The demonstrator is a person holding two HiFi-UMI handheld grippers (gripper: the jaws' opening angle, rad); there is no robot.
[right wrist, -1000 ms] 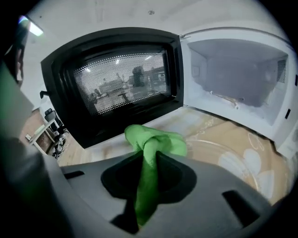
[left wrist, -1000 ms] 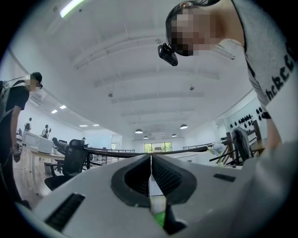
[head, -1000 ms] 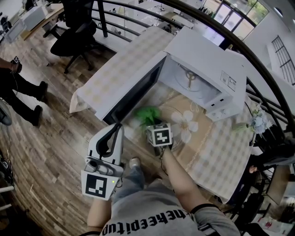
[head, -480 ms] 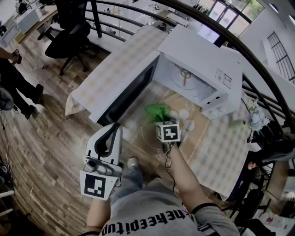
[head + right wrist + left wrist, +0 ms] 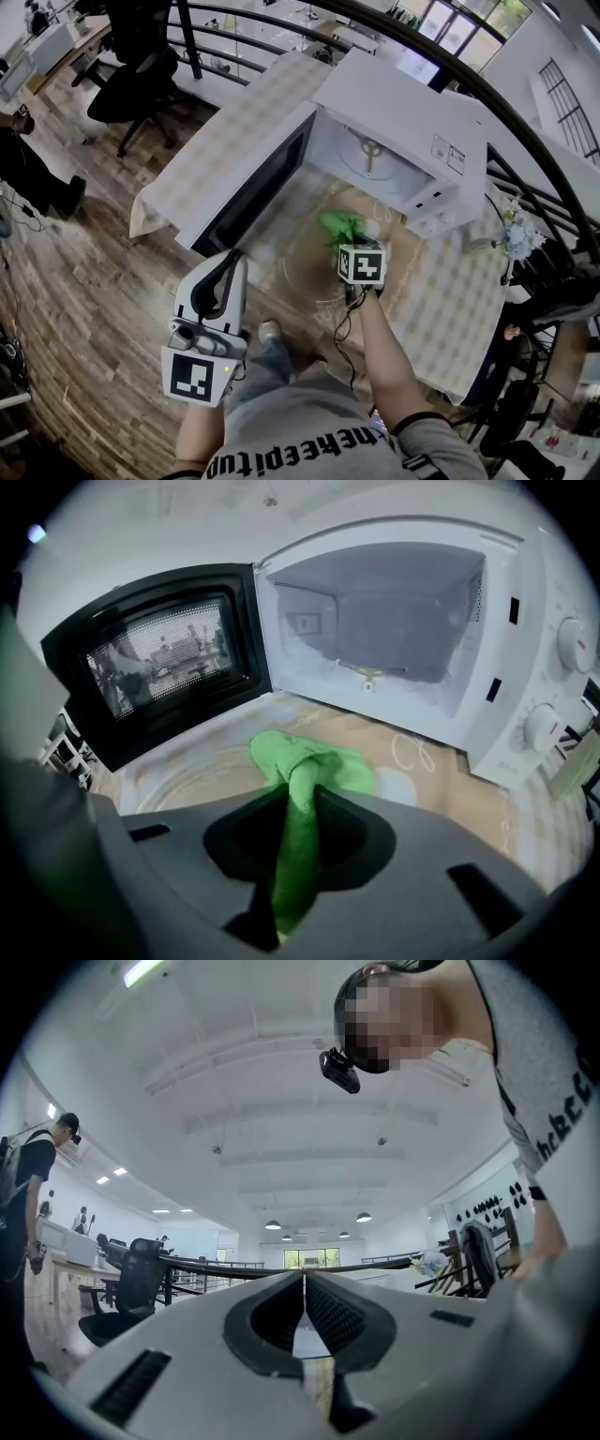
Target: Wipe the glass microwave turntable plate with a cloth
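Observation:
The clear glass turntable plate (image 5: 305, 267) lies on the tablecloth in front of the open microwave (image 5: 403, 112). My right gripper (image 5: 351, 242) is shut on a green cloth (image 5: 341, 225), which rests bunched on the plate's far right part. In the right gripper view the cloth (image 5: 314, 761) runs up between the jaws of the right gripper (image 5: 300, 794), and the plate's rim (image 5: 178, 775) curves off to the left. My left gripper (image 5: 214, 298) is held low over the floor, away from the table. The left gripper (image 5: 303, 1283) is shut with nothing in it.
The microwave door (image 5: 253, 183) hangs open to the left of the plate; its cavity (image 5: 375, 621) shows only the roller hub. The beige checked tablecloth (image 5: 441, 300) covers the table. A railing (image 5: 525, 178) runs behind it. An office chair (image 5: 141, 70) and a person (image 5: 28, 169) are at far left.
My right gripper has dragged the green cloth across the plate to the right, toward the microwave's front. The left gripper has stayed in place.

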